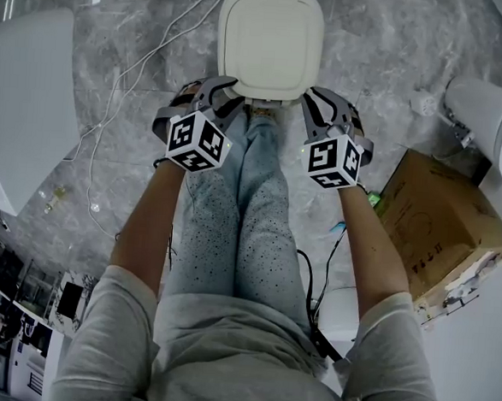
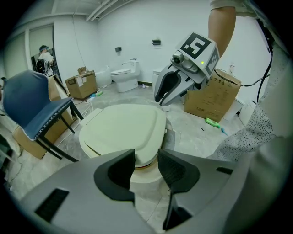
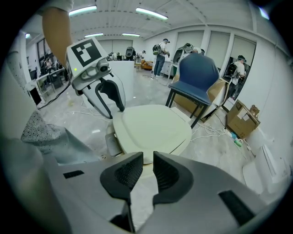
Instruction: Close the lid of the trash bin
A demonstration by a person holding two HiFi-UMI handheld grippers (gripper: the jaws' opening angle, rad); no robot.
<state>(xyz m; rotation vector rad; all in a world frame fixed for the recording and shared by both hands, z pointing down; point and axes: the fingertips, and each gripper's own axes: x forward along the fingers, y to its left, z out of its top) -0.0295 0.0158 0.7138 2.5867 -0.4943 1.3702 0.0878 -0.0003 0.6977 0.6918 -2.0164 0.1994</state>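
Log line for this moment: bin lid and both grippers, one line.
bin lid: down, flat | left gripper: open, empty, at lid's near edge | right gripper: open, narrow gap, empty, at lid's near edge

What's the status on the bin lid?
Left claw, right claw: empty, slightly apart, at the near edge. Lid looks down. Nothing blocking.

Left hand-held gripper (image 2: 146, 165), right hand-held gripper (image 3: 147, 170): grey, black pads (image 2: 176, 171), marker cubes (image 1: 199, 142). Grey T-shirt (image 1: 222, 365), speckled trousers (image 1: 257, 230).
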